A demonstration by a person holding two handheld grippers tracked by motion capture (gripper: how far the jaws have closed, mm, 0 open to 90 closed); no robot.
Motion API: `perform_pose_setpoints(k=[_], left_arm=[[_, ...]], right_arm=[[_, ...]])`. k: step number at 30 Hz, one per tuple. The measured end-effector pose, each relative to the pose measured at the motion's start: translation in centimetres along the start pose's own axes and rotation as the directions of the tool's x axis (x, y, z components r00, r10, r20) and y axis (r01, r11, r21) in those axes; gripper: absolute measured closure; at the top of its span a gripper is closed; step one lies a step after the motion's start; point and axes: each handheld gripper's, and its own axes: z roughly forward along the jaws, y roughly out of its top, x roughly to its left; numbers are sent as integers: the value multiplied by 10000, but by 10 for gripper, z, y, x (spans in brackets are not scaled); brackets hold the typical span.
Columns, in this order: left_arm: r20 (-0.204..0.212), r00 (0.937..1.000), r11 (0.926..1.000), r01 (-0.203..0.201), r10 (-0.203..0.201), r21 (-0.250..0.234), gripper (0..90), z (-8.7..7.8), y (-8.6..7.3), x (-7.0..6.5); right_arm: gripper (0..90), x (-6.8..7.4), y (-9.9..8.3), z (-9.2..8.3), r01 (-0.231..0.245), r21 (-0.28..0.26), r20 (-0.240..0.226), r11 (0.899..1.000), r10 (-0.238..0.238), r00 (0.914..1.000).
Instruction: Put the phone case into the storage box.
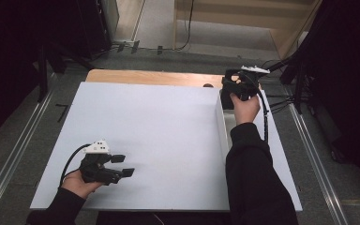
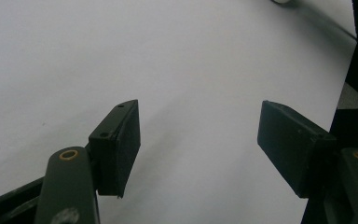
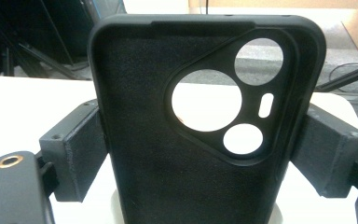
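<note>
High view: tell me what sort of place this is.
Probably a recording studio or lab bench, not a home. A white table stands between black curtains and stand legs with trailing cables, and a person works there with a hand-held right gripper clamping a black phone case.

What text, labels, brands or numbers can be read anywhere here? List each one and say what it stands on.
None: no readable text in these pictures.
The black phone case held in the right claw shows a plain inner face with camera cutouts, no brand or number.
The left claw, open over the white board, carries no marking.
The grey plates on top of both claws are too small to tell.
</note>
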Motion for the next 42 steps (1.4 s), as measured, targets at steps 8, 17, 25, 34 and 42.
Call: perform_pose_setpoints(k=[8, 17, 25, 34, 42], left_arm=[[12, 10000, 10000, 0, 0, -6, 300, 0, 0, 0], [15, 10000, 10000, -7, 7, 2, 300, 0, 0, 0], [37, 10000, 10000, 13, -13, -39, 300, 0, 0, 0], [41, 10000, 10000, 22, -22, -24, 300, 0, 0, 0], [13, 10000, 10000, 17, -17, -33, 300, -1, 0, 0]], right_arm=[[108, 1, -2, 3, -82, 294, 105, 9995, 78, 9999], [104, 2, -3, 5, 74, 455, -52, 9989, -71, 10000], [88, 3, -4, 7, 116, 629, -212, 9980, -103, 9997], [20, 0, -3, 7, -31, 550, -426, 9985, 55, 9991], [20, 1, -2, 7, 196, 575, -291, 9982, -179, 9994]])
